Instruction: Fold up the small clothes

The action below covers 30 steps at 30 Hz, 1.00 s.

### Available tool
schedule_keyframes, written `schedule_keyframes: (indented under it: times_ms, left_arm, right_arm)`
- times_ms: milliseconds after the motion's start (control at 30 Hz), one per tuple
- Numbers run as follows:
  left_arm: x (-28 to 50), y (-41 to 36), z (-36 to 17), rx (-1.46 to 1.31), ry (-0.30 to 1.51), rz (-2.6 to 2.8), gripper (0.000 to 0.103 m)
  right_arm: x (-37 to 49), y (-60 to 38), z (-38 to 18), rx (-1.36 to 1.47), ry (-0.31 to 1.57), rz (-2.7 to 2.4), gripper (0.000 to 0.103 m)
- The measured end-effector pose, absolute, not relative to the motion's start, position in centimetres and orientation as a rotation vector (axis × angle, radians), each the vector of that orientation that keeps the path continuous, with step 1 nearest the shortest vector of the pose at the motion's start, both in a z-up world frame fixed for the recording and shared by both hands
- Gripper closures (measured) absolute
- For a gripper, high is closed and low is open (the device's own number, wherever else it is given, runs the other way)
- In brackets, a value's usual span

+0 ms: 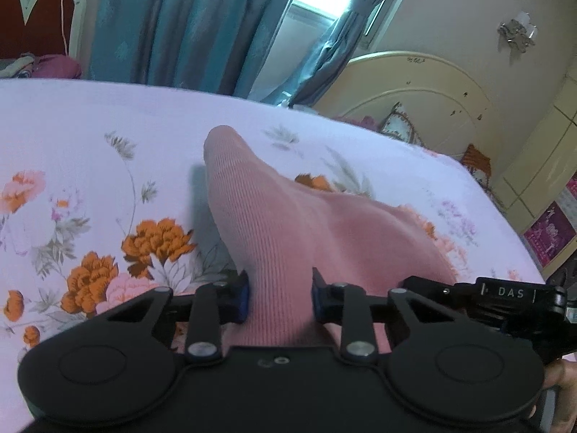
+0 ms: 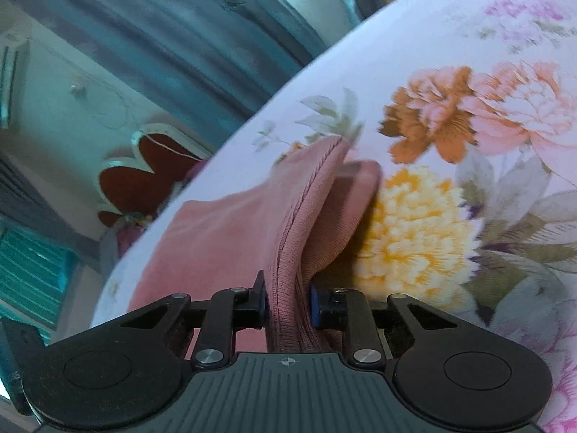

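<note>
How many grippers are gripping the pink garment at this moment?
2. The left gripper pinches a bunched part of the pink garment above the flowered bed sheet. The right gripper clamps its stitched edge. No other gripper is visible.

One ribbed pink knit garment [image 1: 274, 223] lies on one floral-printed bed sheet [image 1: 90, 137], between two black two-finger grippers: left gripper [image 1: 279, 297], right gripper [image 2: 288, 305].
</note>
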<state>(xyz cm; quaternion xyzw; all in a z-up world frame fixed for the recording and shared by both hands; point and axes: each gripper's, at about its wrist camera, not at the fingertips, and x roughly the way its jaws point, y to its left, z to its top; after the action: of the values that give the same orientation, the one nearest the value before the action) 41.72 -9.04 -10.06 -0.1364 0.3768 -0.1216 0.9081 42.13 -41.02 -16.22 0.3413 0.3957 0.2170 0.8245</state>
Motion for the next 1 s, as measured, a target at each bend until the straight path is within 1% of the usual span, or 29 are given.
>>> schedule_keyframes:
  times_ms: [233, 467, 633, 800, 1000]
  left_arm:
    - [39.8, -8.2, -7.1, -0.254, 0.741, -0.249, 0.075]
    - [37.3, -3.3, -5.0, -0.243, 0.702, -0.215, 0.075]
    - [35.3, 2.9, -3.9, -0.255, 0.656, -0.219, 0.075]
    - [34.2, 12.0, -3.4, -0.294, 0.641, -0.237, 0.075]
    - [34.3, 22.0, -3.2, -0.295, 0.643, -0.208, 0.075]
  right_arm:
    - [41.3, -38.0, -13.9, 0.741, 0.827, 0.544, 0.082]
    - [40.4, -32.0, -12.2, 0.763, 0.815, 0.602, 0.082]
    - [39.6, -24.7, -10.4, 0.736, 0.795, 0.633, 0.082]
    - [38.2, -15.5, -9.2, 0.731, 0.779, 0.616, 0.082]
    - [39.2, -4.7, -9.2, 0.749, 0.785, 0.626, 0.082]
